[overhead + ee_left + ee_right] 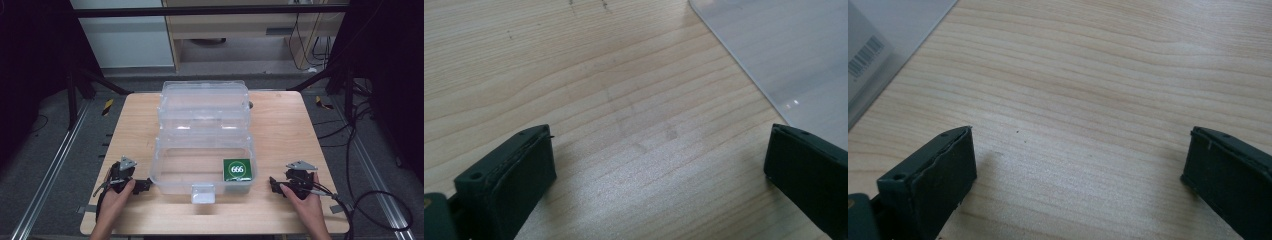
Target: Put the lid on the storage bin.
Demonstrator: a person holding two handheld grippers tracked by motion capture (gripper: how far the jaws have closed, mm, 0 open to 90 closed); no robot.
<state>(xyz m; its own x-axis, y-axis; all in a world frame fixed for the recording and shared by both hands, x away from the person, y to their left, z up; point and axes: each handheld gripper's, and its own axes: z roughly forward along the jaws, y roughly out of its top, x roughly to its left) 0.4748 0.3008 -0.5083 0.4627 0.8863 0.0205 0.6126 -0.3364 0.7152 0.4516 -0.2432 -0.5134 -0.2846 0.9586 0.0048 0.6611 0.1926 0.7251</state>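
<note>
Open clear box (202, 150) mid-table (280, 125), green card (236, 169) inside (marked 666).
Left gripper (142, 186) and right gripper (274, 184) flanking it; jaws wide, holding nothing.

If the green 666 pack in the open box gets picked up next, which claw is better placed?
Probably the right claw: the green pack lies in the clear box's right front corner, on that claw's side. The left claw would have to cross the box. Both are open.
</note>
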